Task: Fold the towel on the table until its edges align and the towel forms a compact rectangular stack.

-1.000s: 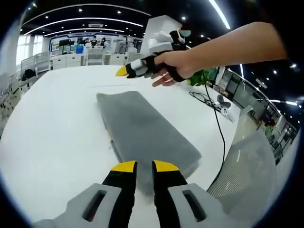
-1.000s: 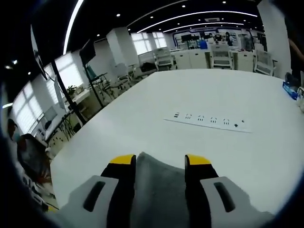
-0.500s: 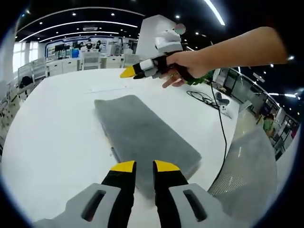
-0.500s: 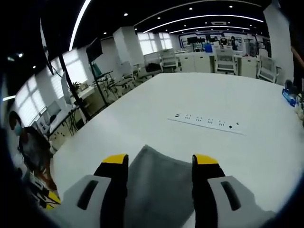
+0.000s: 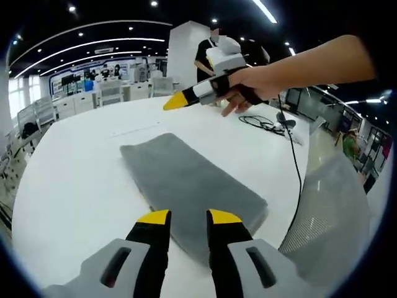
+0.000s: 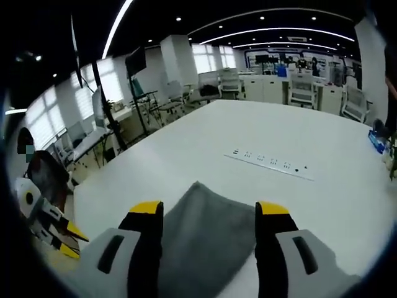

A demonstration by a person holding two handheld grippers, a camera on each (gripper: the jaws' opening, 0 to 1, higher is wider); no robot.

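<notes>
Two grippers hang over the white table (image 5: 74,180), both apart from the cloth. Folded into a long grey rectangle, the towel (image 5: 189,183) lies flat on the table, its layered edge showing along the near right side, close to the table's rim.

Seen from the left gripper view, the left gripper (image 5: 188,217) is above the towel's near end, its yellow-tipped jaws parted by only a narrow gap with nothing between them; I can see towel through that gap, but the jaws look to be above it rather than on it. Across the table, beyond the towel's far end, the right gripper (image 5: 177,100) is held up in the air by a hand (image 5: 254,84) on a bare forearm, its yellow tip pointing out over the table.

From the right gripper view, the right gripper (image 6: 210,208) has its jaws spread wide, empty, and the far end of the towel (image 6: 205,239) lies below and between them, not touched. A white power strip (image 6: 268,165) lies flat on the table further out, well apart from the towel.

Over by the table's right side in the left gripper view, a black cable (image 5: 291,149) trails across the surface and over the rim, and a grey chair back (image 5: 329,217) is just beside that rim.
</notes>
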